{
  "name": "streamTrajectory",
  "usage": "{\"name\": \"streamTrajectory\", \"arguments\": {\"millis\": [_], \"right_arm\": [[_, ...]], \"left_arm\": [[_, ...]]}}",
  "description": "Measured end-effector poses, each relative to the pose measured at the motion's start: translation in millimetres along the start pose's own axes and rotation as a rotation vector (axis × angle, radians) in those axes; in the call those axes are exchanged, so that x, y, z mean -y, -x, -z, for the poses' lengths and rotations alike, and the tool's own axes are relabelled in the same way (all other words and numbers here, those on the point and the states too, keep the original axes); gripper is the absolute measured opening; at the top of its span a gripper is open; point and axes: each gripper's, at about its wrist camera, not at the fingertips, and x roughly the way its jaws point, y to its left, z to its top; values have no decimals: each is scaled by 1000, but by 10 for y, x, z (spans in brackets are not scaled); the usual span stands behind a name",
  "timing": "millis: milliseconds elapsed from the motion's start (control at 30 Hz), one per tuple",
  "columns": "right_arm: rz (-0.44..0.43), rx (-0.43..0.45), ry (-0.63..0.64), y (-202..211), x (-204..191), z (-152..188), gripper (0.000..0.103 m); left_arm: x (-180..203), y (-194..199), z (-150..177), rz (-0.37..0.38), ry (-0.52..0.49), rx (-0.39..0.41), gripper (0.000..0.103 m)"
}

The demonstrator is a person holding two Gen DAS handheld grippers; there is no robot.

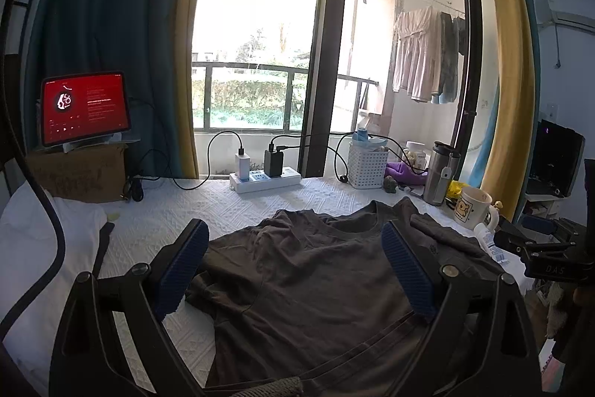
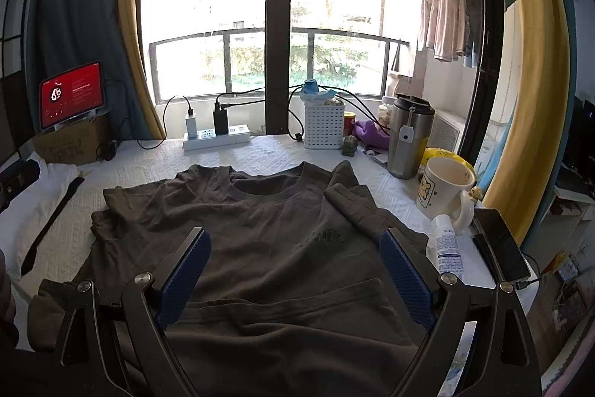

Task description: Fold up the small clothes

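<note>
A dark brown T-shirt lies spread on the white textured table cover, collar toward the window. Its right sleeve is folded inward over the chest, and the lower hem is doubled up toward the middle. My left gripper hovers over the shirt's left half, open, blue pads wide apart with nothing between them. My right gripper hangs over the shirt's lower middle, also open and holding nothing. In the left wrist view the other gripper's black body shows at the right edge.
A white cloth lies at the left. At the back stand a power strip, a white basket, a steel flask and a tablet on a cardboard box. A mug, a small tube and a phone crowd the right edge.
</note>
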Motion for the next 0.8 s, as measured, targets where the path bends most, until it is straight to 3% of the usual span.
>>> {"name": "streamTrajectory", "arguments": {"millis": [800], "right_arm": [[2, -3, 1, 9, -19, 4, 93]], "left_arm": [[-55, 14, 7, -16, 9, -11, 93]]}}
